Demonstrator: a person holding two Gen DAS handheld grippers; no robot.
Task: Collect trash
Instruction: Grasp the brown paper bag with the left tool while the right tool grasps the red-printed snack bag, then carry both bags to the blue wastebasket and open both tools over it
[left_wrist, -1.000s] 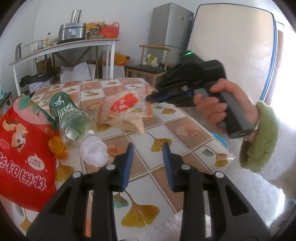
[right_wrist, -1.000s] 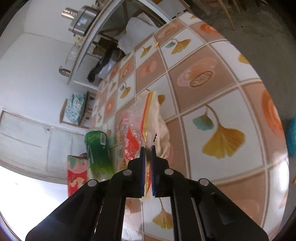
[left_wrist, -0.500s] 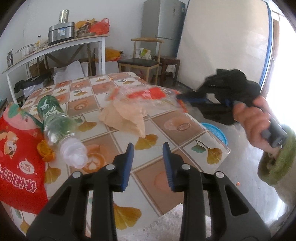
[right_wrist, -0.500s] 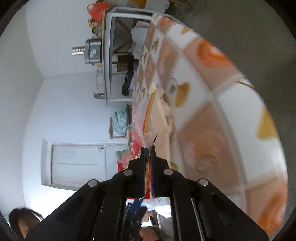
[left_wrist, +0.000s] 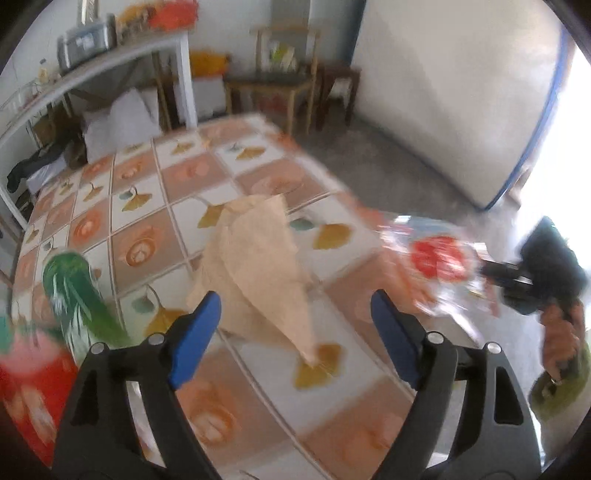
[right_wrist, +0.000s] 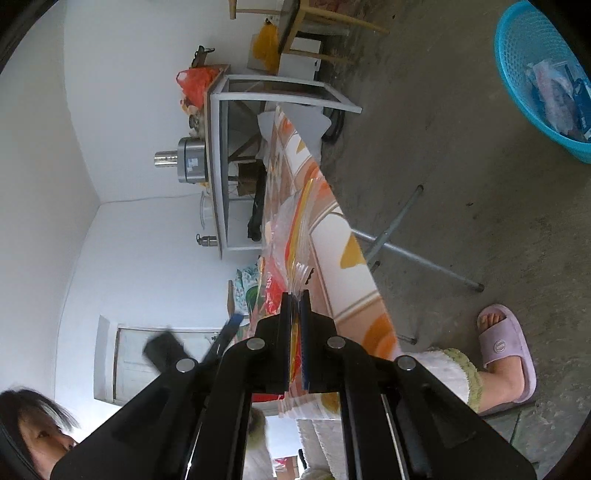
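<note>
Currently two grippers in play. Left gripper (left_wrist: 295, 325) hovers over the tiled table (left_wrist: 155, 206), jaws opening wide, nothing pinched; the tan crumpled paper (left_wrist: 258, 266) lies on the table between and beyond its blue fingertips (left_wrist: 199, 332), not touched. Right gripper (right_wrist: 294, 314) is pressed together on one clear plastic wrapper (right_wrist: 291, 236) with a red and orange print; in the left wrist view the same wrapper (left_wrist: 436, 258) hangs blurred off the table edge at 3 o'clock, held out over the floor.

Count on the table: one tan paper, one green plastic bottle (left_wrist: 77, 299) lying down at 9 o'clock, one red snack bag (left_wrist: 29, 380) at 8 o'clock. One blue basket (right_wrist: 532, 74) on the floor at 1 o'clock in the right wrist view, with some wrappers already inside. One slipper-clad foot (right_wrist: 506, 347) at 4 o'clock.

Versus a second ago: the left jaws were nearly together, now spread. The wrapper was over the table next to the bottle with the paper under it; now it is clear of the table edge and the paper is left behind on the tiles. Right gripper view has swung from the tabletop to the floor, basket now visible. Bottle and red bag lie as before.
</note>
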